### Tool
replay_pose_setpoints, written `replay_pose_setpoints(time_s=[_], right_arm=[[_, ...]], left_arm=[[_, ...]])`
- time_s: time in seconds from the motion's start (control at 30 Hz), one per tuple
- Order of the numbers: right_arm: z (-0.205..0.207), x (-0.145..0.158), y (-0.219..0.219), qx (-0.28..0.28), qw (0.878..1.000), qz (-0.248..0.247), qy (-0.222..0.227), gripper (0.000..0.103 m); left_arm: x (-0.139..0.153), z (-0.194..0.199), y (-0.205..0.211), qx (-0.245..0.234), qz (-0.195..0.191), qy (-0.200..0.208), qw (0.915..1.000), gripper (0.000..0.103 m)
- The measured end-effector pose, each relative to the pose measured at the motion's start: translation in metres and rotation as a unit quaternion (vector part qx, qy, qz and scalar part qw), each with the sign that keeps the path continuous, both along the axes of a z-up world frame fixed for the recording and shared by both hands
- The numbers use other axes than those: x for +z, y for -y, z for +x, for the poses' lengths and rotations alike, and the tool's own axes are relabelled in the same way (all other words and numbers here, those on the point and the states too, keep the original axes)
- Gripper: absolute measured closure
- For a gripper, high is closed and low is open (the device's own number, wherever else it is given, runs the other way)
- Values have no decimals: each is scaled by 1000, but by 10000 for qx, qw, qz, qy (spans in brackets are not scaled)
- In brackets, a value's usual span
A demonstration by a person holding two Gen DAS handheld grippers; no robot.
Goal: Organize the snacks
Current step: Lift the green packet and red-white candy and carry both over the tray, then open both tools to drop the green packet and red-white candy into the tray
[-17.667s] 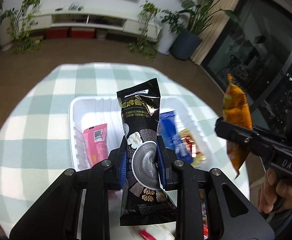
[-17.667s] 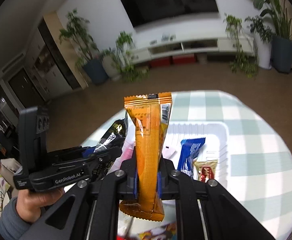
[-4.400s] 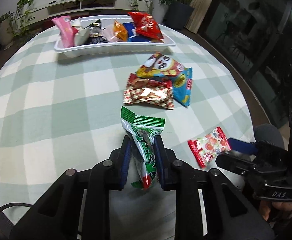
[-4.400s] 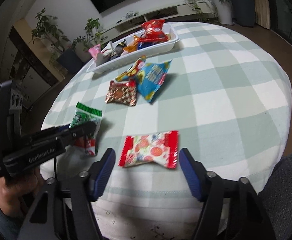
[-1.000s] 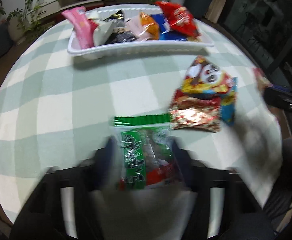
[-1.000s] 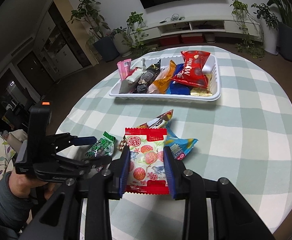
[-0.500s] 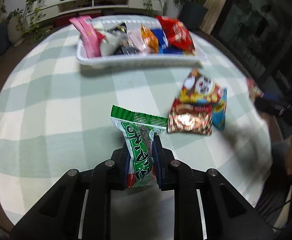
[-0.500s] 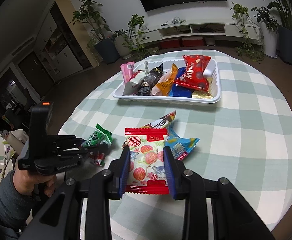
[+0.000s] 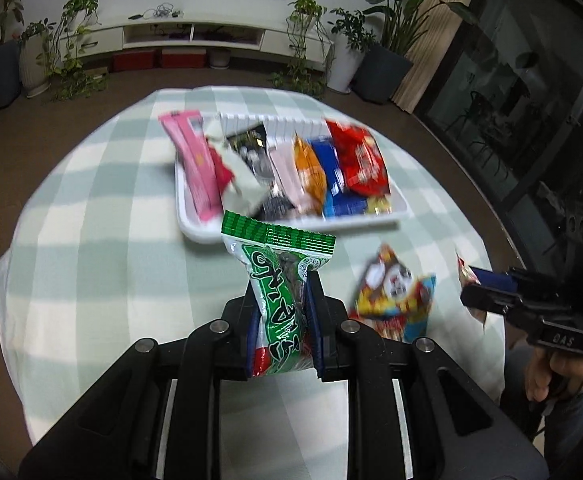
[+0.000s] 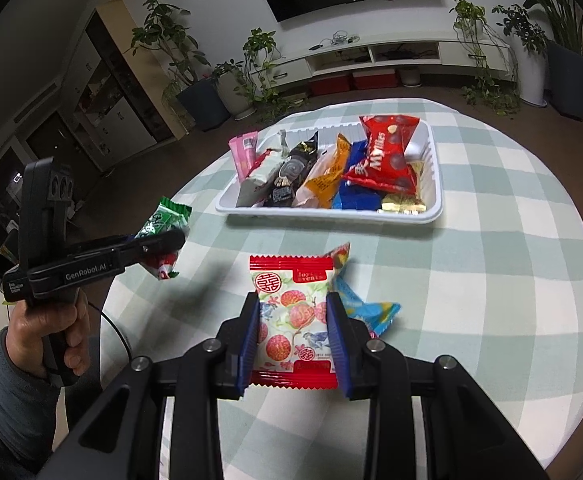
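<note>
A: What can you read here?

B: "GenRobot.AI" in pale letters on the side of the left gripper (image 10: pixel 159 246), in the right wrist view. A small white label sits at its rear end, too small to read.

A: And the other one?

B: "DAS" on the body of the right gripper (image 9: pixel 481 294), in the left wrist view.

A: Any packets?

B: "Mylikes" in white on the red bag (image 10: pixel 383 156) in the tray (image 10: pixel 435 184). The red-edged packet (image 10: pixel 291 316) carries a round red double-happiness sign and a small line that looks like "joyful events". The green packet (image 9: pixel 279 292) has large white lettering I cannot make out.
</note>
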State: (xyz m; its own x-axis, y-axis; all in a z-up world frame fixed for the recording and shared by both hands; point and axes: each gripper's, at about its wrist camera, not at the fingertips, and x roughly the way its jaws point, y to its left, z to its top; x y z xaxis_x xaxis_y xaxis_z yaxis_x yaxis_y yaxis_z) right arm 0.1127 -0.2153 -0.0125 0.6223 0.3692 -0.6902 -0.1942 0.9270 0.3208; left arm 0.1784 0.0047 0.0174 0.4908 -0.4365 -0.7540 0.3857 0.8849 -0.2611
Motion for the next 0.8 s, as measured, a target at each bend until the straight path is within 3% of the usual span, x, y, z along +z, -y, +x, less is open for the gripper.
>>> replay_pose_setpoints(time_s=[0.23,0.4,0.63,0.8], right_arm=[[52,37,1,-185,9994,-62,286,68],[109,48,-2,-332,9992,-26,205,68],[177,13,-11,-440,9976,-472,-258,68],[197,-11,-16,-486,9956,-688,-419,68]], left_arm=[[28,64,11,46,7,226,9997,85],[22,113,37,-58,92,109,9999,85],[-20,155,64,-51,407,-115,9991,83],[-50,169,68,-6,472,-252,9986,80]])
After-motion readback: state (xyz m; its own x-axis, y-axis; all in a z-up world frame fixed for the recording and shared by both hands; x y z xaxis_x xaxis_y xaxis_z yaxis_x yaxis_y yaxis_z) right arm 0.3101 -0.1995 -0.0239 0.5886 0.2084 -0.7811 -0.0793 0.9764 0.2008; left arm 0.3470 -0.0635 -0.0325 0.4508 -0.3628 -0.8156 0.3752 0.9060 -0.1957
